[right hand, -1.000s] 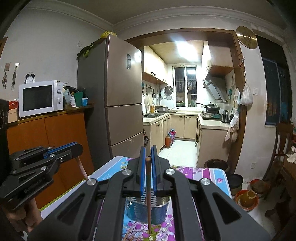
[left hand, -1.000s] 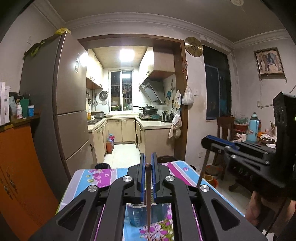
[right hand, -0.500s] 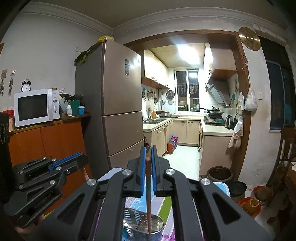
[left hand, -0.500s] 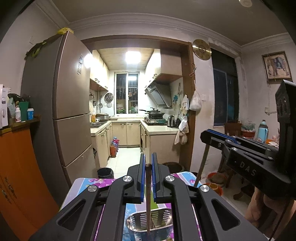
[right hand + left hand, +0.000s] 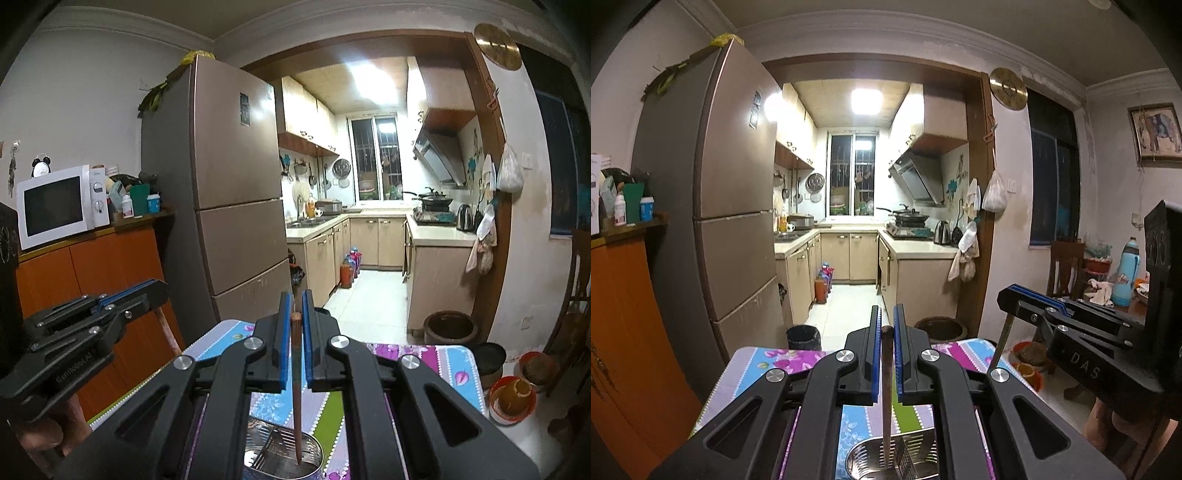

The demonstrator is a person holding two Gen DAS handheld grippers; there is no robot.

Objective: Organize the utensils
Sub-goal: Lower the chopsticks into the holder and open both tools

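Steel utensil holder point(image 5: 897, 458) now sits at the bottom centre of both wrist views, cut off by the lower edge — a second earlier it lay further up the frame, under the fingers, with more flowered counter point(image 5: 764, 365) showing around it. Both hands have travelled across the room together, and the far counter edge has dropped low in each picture.

Left gripper point(image 5: 886, 354): jaws all but closed, pinching a brown chopstick point(image 5: 886, 391) near its top; the stick hangs nearly upright and its tip enters the mouth of the holder. Grip unchanged.

Right gripper point(image 5: 294, 350): likewise closed on a second chopstick point(image 5: 296, 391), tip inside the holder's rim point(image 5: 314, 448), beside a metal utensil point(image 5: 269, 446) already lying in it — its type is unclear. Grip unchanged.

Each gripper also appears in the other's view: right-hand unit at the right edge, left-hand unit at the lower left, each with its stick pointing down.

Assessment: both sticks stand over the holder, so the carry appears finished. Remaining step, in my judgement, is lowering and release. Whether either tip touches the holder's floor cannot be told.
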